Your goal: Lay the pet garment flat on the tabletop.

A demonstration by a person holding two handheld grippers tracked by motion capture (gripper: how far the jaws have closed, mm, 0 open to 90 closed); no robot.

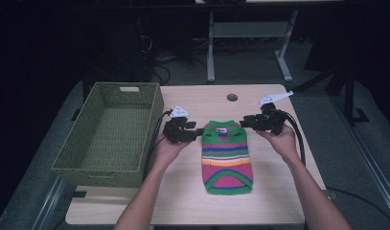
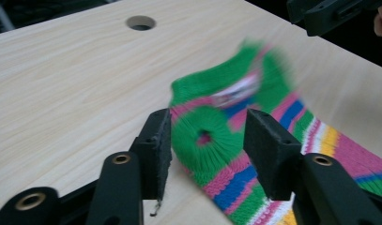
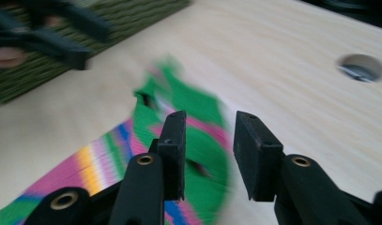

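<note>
A small knitted sweater (image 1: pixel 227 155) with green, pink, blue and yellow stripes lies flat on the wooden table (image 1: pixel 274 191), collar toward the far side. My left gripper (image 1: pixel 200 131) is at its left shoulder. In the left gripper view this gripper (image 2: pixel 208 136) is open, its jaws on either side of the green armhole of the sweater (image 2: pixel 198 123). My right gripper (image 1: pixel 243 123) is at the right shoulder. Seen from its own camera, the right gripper (image 3: pixel 210 140) is open just above the sweater's (image 3: pixel 188 101) green edge, which is blurred.
A green woven basket (image 1: pixel 101 175) stands empty at the table's left side, also visible as the basket (image 3: pixel 132 18) behind the left gripper (image 3: pixel 62 33). A round cable hole (image 1: pixel 232 97) lies beyond the collar. Cables trail from both grippers. Dark floor and desk legs lie beyond.
</note>
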